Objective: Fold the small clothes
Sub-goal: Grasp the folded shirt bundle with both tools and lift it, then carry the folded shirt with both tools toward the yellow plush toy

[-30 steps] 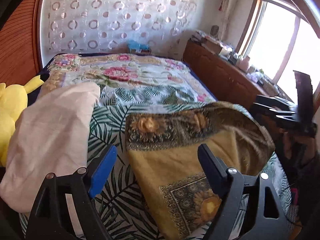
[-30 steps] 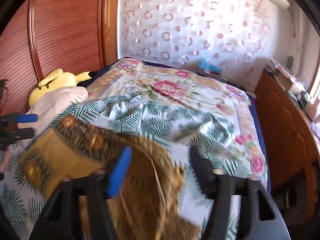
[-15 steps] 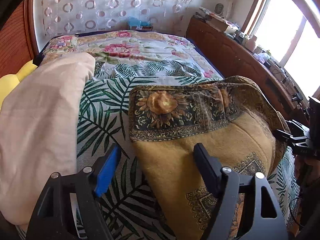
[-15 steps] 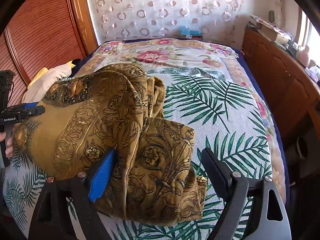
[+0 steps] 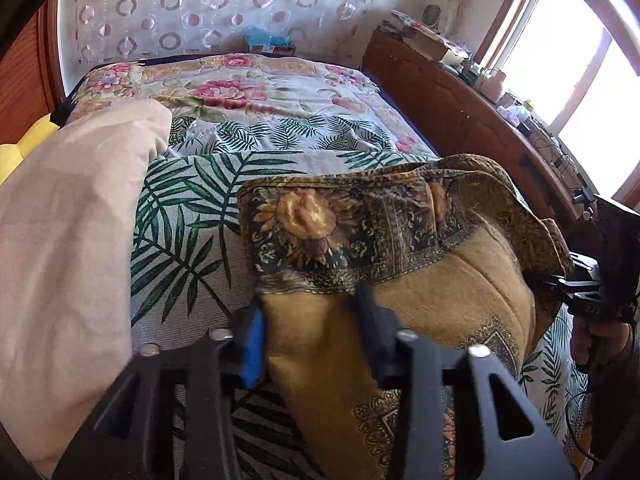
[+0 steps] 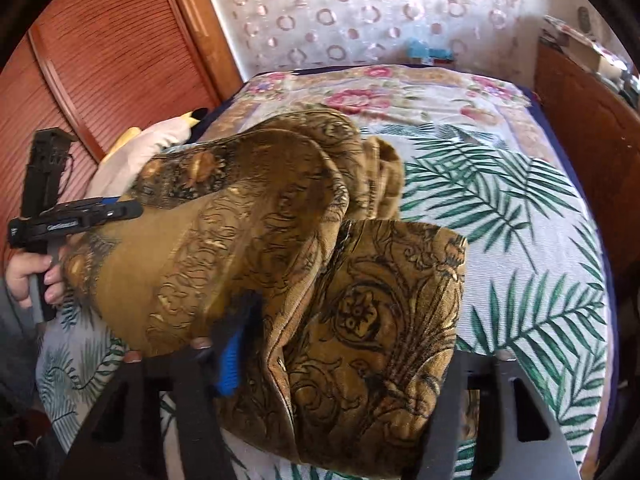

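Note:
A mustard and brown patterned garment (image 5: 420,280) lies bunched on the palm-leaf bedspread (image 5: 188,220). My left gripper (image 5: 312,332) has its jaws narrowed on the garment's near edge, pinching a fold of mustard cloth. In the right wrist view the same garment (image 6: 320,272) drapes over my right gripper (image 6: 336,344); its blue finger (image 6: 230,364) shows at the left and the other finger is hidden under the cloth. The left gripper also shows in the right wrist view (image 6: 120,210), at the garment's left end.
A pale pink cloth (image 5: 68,240) lies at the left of the bed over a yellow plush toy (image 5: 24,148). A wooden sideboard (image 5: 460,120) with clutter runs along the right under a window. A wooden wardrobe (image 6: 100,60) stands at the left.
My left gripper has moved forward and closed its jaws on the garment's near edge. My right gripper has pushed further in, so the garment now covers its fingers.

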Tool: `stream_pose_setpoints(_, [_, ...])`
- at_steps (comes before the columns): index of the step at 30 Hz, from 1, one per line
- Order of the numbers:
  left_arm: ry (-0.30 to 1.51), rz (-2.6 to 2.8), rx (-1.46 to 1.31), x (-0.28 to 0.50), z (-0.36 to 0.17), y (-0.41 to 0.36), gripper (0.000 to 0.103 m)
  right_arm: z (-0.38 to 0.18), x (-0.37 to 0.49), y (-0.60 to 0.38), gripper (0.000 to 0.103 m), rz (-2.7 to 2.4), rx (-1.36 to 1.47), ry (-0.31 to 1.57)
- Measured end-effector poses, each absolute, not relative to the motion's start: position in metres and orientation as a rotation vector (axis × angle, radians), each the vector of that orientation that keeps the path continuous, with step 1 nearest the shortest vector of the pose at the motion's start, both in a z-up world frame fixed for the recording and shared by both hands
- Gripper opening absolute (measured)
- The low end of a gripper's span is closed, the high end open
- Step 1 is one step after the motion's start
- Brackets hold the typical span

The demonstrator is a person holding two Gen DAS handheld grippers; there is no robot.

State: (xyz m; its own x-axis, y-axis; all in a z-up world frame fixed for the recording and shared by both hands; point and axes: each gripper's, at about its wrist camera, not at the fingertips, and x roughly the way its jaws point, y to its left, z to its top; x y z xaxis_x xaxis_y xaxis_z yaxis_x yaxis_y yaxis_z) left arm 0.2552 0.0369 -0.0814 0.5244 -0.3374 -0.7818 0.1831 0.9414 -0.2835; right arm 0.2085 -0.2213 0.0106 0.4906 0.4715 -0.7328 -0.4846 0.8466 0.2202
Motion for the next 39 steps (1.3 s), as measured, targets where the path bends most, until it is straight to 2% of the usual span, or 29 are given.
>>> stream_pose_setpoints(1, [0.981,-0.328,-0.188,0.256,-0.082,0.037,0.016,0.01,0.209,-0.222,0.037,0.615,-0.004,0.893])
stream_pose_setpoints(3, [0.974,-0.345,-0.209,0.255,-0.08,0.039,0.011,0.008,0.211,-0.222,0.027,0.643,-0.011,0.891])
stream_pose_setpoints(6, [0.908,-0.352,-0.216,0.244,-0.067,0.039,0.008,0.009,0.213,-0.223,0.02,0.666,-0.048,0.851])
stream_pose_setpoints(16, [0.698,-0.323,-0.185,0.203,-0.005,0.043,0.008,0.053,0.203,-0.219,0.019,0.702,-0.139,0.68])
stream_pose_setpoints(28, [0.57,-0.213,-0.21,0.188,0.018,0.082,0.008,0.079,0.219,-0.186,0.019,0.749,-0.256,0.576])
stream_pose_setpoints(39, [0.513,-0.043,-0.252,0.165,0.014,0.141,0.008,0.101,0.277,-0.098,0.019,0.845,-0.38,0.52])
